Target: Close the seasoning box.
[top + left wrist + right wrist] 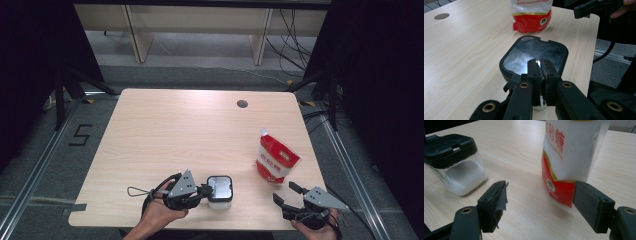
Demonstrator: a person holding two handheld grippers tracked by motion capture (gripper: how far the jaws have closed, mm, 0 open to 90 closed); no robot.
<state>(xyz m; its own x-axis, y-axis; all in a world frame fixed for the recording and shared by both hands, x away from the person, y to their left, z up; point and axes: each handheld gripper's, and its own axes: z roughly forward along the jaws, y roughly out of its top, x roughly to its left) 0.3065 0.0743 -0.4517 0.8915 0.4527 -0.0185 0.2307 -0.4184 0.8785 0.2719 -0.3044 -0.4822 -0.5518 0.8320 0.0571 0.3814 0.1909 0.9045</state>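
The left gripper [204, 190] — jaws pinched together at the jar [220, 191] lid's near edge — sits by the table's [190, 130] front edge. At three o'clock, the right gripper [286, 193] gapes wide, holding nothing — the sugar bag [275, 159] stands just beyond, open tabletop beyond both.

Wooden table [175, 130] — round grommet hole [242, 104]

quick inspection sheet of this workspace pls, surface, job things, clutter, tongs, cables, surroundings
surface: light wood table, round grommet hole near the far edge
job's things: clear sugar jar with a black lid, part full of white grains, upright at the near edge; red and white sugar bag standing to its right
clutter: nothing seen
grippers: left tongs shut, tips on the jar's lid edge; right tongs open, at the bag's base, pads not pressing it
cables: thin cable loop on the table by the left hand; floor cables at the far right
surroundings: grey floor, a 5 taped at left, wooden frame legs beyond
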